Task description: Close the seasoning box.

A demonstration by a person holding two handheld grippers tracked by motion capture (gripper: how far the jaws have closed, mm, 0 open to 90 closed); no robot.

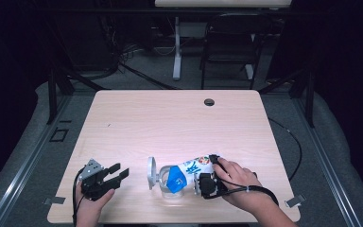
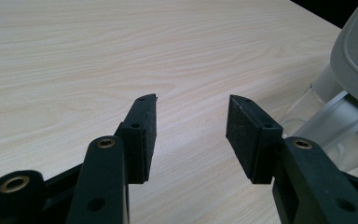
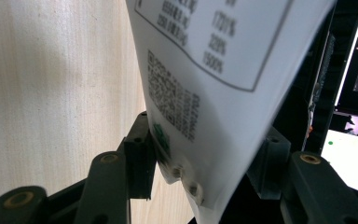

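While the right gripper (image 1: 207, 182) pinches the pouch (image 1: 184, 174) tipped mouth-first into the clear jar (image 1: 163, 182) near the desk's front edge, the left gripper (image 1: 118, 173), jaws spread and empty, sits just left of the jar.

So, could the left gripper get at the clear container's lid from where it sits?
Probably yes: the left gripper is open and the bare table between it and the lid leaves the way free.
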